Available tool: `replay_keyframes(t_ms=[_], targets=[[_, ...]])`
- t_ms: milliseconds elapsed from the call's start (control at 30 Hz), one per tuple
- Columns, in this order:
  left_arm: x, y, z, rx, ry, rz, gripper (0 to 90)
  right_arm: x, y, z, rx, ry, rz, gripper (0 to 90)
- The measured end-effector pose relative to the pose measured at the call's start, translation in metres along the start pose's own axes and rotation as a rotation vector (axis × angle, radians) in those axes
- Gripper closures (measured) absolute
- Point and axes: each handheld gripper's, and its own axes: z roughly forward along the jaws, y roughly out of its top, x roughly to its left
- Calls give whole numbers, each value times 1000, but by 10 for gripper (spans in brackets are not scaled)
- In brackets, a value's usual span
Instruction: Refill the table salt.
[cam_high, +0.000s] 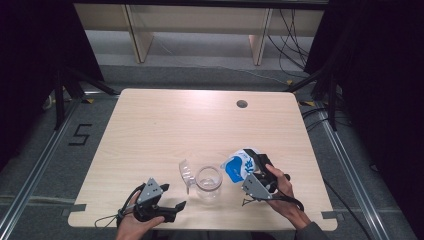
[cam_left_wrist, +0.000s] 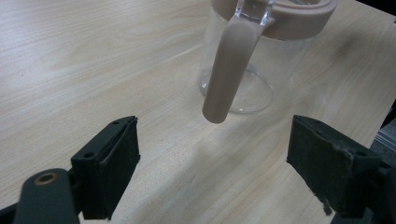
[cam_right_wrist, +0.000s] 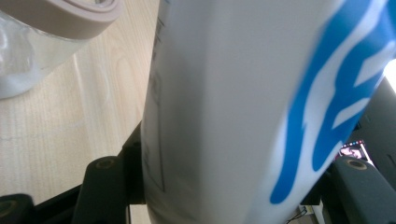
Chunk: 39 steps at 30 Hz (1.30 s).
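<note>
Pale wood makes up the tabletop (cam_high: 150, 130), which stands on a grey floor with dark curtains at both sides and most of its far half bare. Near the front edge, about midway across, stands a clear glass jug (cam_high: 208, 181) with a beige rim and a handle (cam_left_wrist: 231, 70) that hangs down its side. The right gripper (cam_high: 256, 176) pinches a white and blue carton (cam_high: 239, 165) between its jaws, which press on the carton's two sides. It is tipped with its top toward the jug's mouth, just beside the rim, which looks like the set-up for pouring. The left gripper (cam_high: 172, 206) rests low at the front edge, its jaws spread wide with nothing between them, pointing at the jug's handle. It probably waits there to steady the jug or take the handle.

Room is tight only at the front: both hands work close to the tabletop's near edge, and the jug sits between them. Behind the jug lies open wood as far as the round cable hole (cam_high: 242, 104), so the carton can swing or be set down there freely.
</note>
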Motion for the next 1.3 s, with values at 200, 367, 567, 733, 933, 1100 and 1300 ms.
replay_keyframes(t_ms=[200,367,567,733,933,1100,1300], targets=[[0,0,0,4,-1,7,162,4,-1,2,1,-1,-5,399],[2,1,-1,12,-1,17,162,8,1,3,2,7,-38,401],[2,0,-1,7,-1,18,162,12,4,3,22,8,-63,404],[1,0,0,6,-1,3,162,9,5,4,16,15,-131,405],[1,0,0,7,-3,20,162,12,4,4,33,5,-114,406],[1,0,0,7,1,4,162,9,3,6,-7,-3,-202,408],[1,0,0,6,-5,11,162,10,3,6,2,-13,-219,410]])
